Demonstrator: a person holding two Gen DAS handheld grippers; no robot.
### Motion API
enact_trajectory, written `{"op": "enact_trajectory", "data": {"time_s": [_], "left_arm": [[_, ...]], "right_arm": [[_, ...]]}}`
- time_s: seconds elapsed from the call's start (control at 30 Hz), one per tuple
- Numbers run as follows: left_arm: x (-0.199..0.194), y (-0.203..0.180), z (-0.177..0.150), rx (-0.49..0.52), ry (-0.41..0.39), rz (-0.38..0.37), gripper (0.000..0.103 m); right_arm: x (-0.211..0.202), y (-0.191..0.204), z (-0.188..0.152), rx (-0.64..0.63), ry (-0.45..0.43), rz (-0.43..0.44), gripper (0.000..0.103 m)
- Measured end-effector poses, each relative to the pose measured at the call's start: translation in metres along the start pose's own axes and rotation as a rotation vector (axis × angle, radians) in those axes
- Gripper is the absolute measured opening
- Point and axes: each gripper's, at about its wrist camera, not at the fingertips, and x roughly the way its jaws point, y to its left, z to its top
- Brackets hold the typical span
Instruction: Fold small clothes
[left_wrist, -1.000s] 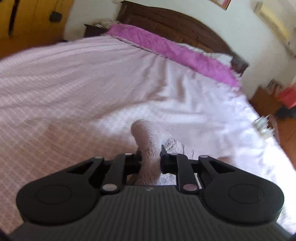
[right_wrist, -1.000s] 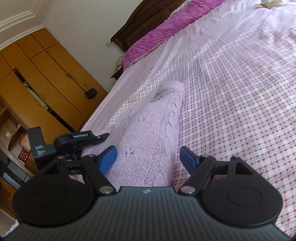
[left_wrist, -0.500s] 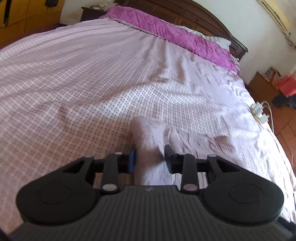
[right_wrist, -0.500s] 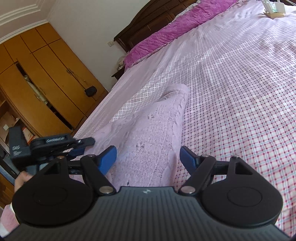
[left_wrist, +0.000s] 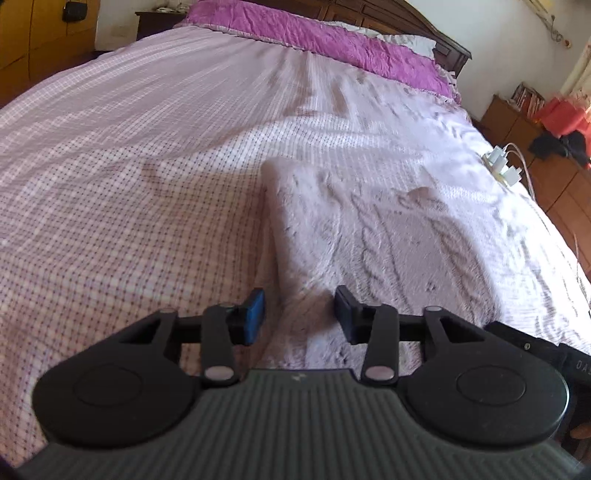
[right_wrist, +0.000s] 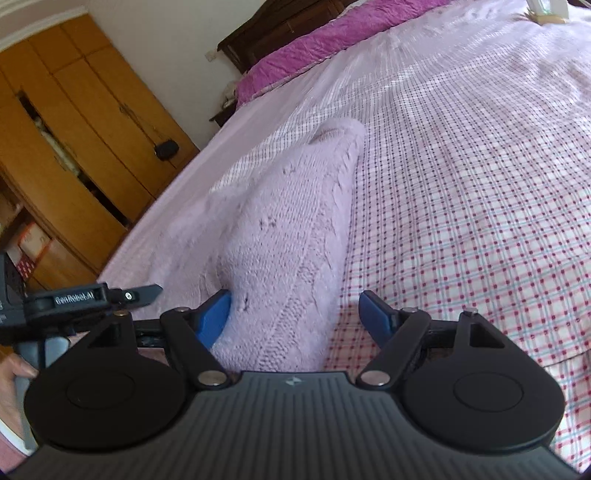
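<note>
A small lilac cable-knit garment (left_wrist: 373, 236) lies folded on the checked bedspread (left_wrist: 129, 206). It also shows in the right wrist view (right_wrist: 291, 229). My left gripper (left_wrist: 300, 314) is open, its jaws either side of the garment's near left edge, not gripping it. My right gripper (right_wrist: 295, 314) is open, its jaws wide around the garment's near right end. The left gripper's body (right_wrist: 74, 299) shows at the left of the right wrist view.
The bed has a purple cover (left_wrist: 332, 40) by the dark wooden headboard (left_wrist: 417, 18). White chargers (left_wrist: 504, 166) lie at the bed's right edge. Wooden wardrobes (right_wrist: 74, 129) stand to the left. A cabinet with red items (left_wrist: 546, 122) is at the right.
My left gripper has opened and let go of the garment, which now lies flat and spread on the bed. My right gripper stayed open over its end.
</note>
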Motion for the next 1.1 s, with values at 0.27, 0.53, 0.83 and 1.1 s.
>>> {"op": "enact_trajectory", "data": {"time_s": [0.27,0.53,0.83,1.1], "left_arm": [[-0.006,0.017,-0.006,-0.107,0.022,-0.042,0.05],[-0.003,0.022,0.013,-0.167,0.011,-0.063,0.05],[0.023,0.021,0.017,-0.202,0.06,-0.087,0.05],[0.045,0.034,0.011,-0.295,0.099,-0.251,0.063]], "right_arm": [[-0.007,-0.006,0.014,0.057,-0.006,0.033,0.081],[0.005,-0.017,0.036,0.123,0.003,0.089,0.081],[0.039,-0.023,0.041,0.162,0.073,0.154,0.084],[0.066,-0.027,0.047,0.168,0.075,0.221,0.084]]}}
